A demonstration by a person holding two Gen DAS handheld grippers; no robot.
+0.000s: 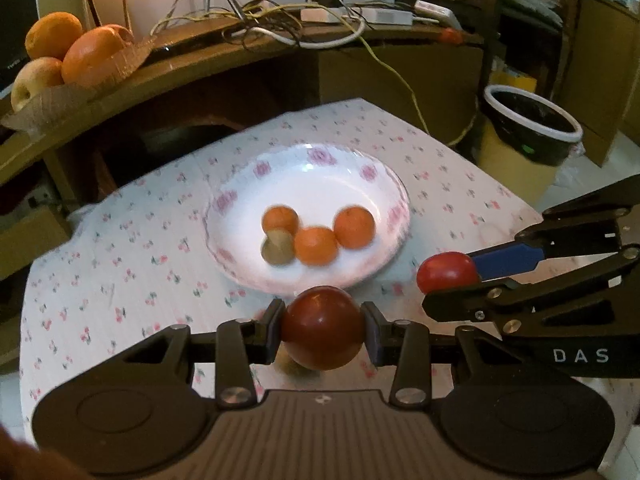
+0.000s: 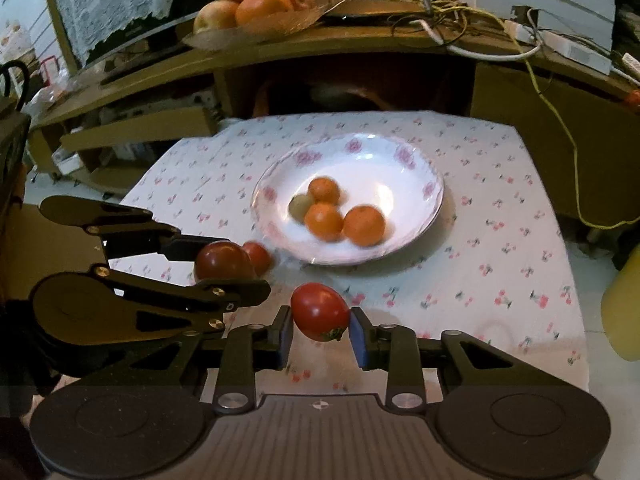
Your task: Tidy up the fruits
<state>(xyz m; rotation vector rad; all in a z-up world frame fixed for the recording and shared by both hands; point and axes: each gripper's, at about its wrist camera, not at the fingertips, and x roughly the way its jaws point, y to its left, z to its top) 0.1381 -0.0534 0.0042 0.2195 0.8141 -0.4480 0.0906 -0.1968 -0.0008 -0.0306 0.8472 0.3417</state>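
Note:
My left gripper is shut on a dark red tomato, held above the cloth just short of the white floral plate. My right gripper is shut on a brighter red tomato; it shows in the left wrist view to the right of the plate. The plate holds three small oranges and a greenish-brown fruit. The left gripper with its tomato shows at the left of the right wrist view. Another small red tomato lies on the cloth beside the plate.
The table wears a white floral cloth. Behind it stands a wooden desk with a bowl of large oranges and an apple and tangled cables. A bin with a black liner stands at the right.

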